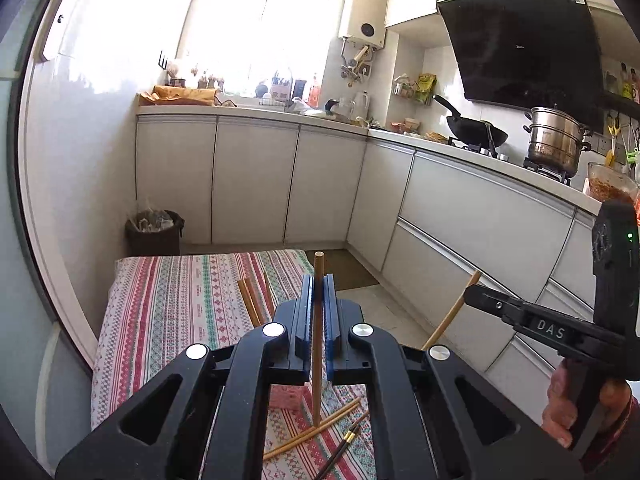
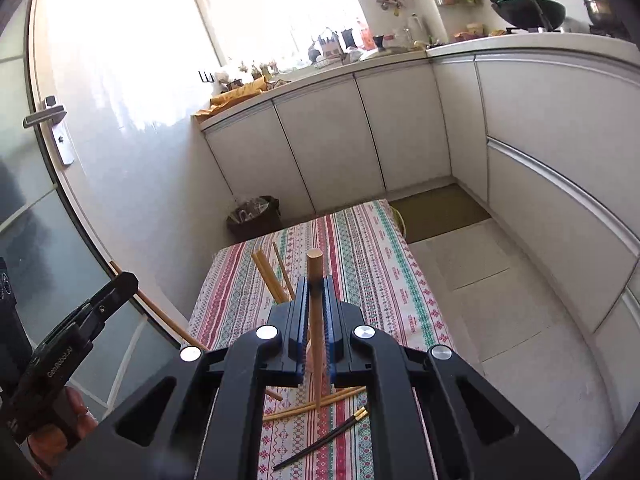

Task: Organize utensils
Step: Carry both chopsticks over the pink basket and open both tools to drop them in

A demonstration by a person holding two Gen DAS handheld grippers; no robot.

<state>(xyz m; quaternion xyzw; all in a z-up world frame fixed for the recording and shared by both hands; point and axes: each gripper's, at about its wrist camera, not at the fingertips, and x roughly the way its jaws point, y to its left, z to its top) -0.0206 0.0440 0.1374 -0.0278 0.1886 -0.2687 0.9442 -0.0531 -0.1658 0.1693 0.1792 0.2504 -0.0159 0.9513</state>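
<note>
My left gripper [image 1: 319, 284] is shut on a wooden chopstick [image 1: 318, 340] held upright above the striped tablecloth [image 1: 180, 304]. My right gripper [image 2: 317, 286] is shut on another wooden chopstick [image 2: 317, 336], also upright. Each gripper shows in the other view: the right one [image 1: 472, 294] with its chopstick [image 1: 450, 316], the left one [image 2: 124, 284] with its chopstick [image 2: 168, 320]. Loose wooden chopsticks [image 1: 312, 432] and a black chopstick with a gold band [image 1: 344, 444] lie on the cloth below. More wooden chopsticks [image 2: 268, 272] stand tilted behind the fingers; what holds them is hidden.
A dark waste bin [image 1: 154, 232] stands on the floor beyond the table. White cabinets [image 1: 256, 180] run along the back and right. A wok [image 1: 476, 130] and steel pot [image 1: 556, 142] sit on the counter. A door with a handle [image 2: 44, 114] is at left.
</note>
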